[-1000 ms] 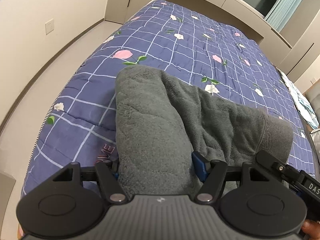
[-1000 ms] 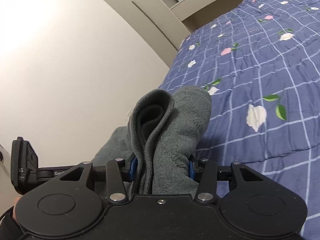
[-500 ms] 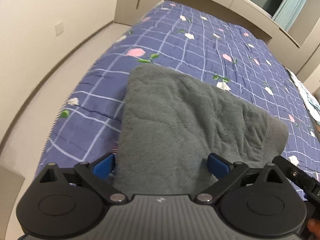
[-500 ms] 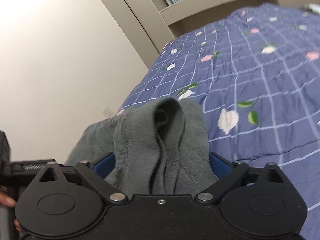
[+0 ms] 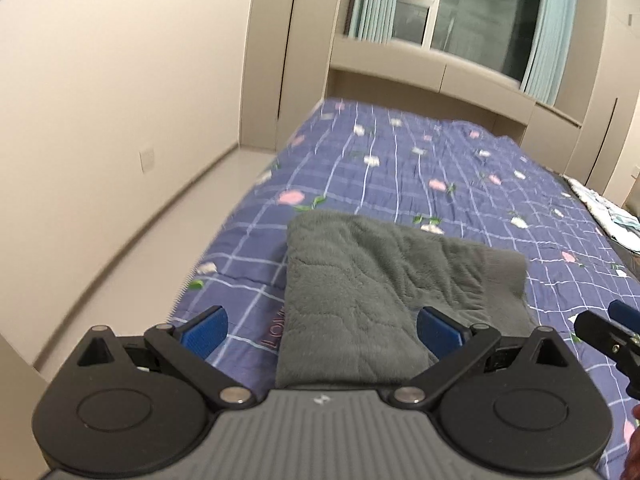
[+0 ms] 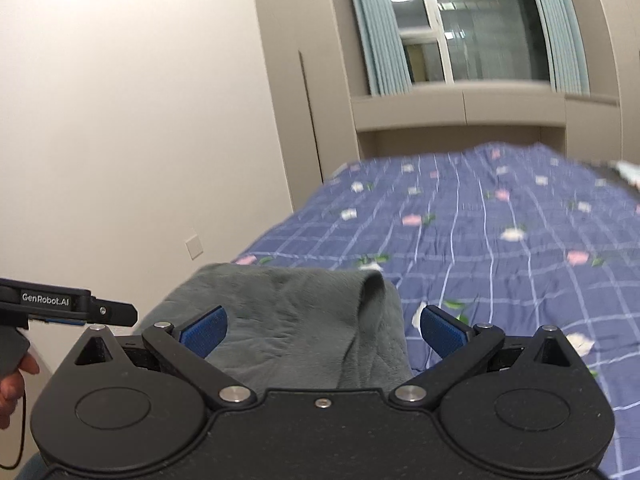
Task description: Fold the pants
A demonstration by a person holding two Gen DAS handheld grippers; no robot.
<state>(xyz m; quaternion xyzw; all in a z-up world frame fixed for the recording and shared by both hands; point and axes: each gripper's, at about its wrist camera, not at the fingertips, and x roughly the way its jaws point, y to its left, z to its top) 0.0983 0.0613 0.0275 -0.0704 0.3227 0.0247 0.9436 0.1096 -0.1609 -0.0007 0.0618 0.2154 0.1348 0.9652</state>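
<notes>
The left claw (image 5: 320, 330) stands spread wide, its blue pads (image 5: 204, 330) apart and gripping nothing; the folded grey pants (image 5: 384, 288) lie flat on the bed (image 5: 440, 168) just ahead of it, the near edge running in between the open fingers without either pad pressing it. The right claw (image 6: 322, 330) is likewise spread, its pads (image 6: 442, 330) clear of the cloth, with the pants (image 6: 296, 320) directly ahead and slightly to its left, one rounded fold rising near the middle. The blue checked quilt with flowers (image 6: 500, 240) stretches beyond both claws toward the window (image 5: 460, 12) and curtains (image 6: 376, 28). From the right wrist view the left claw (image 6: 120, 314) juts in at the far left, level with the pants' edge
</notes>
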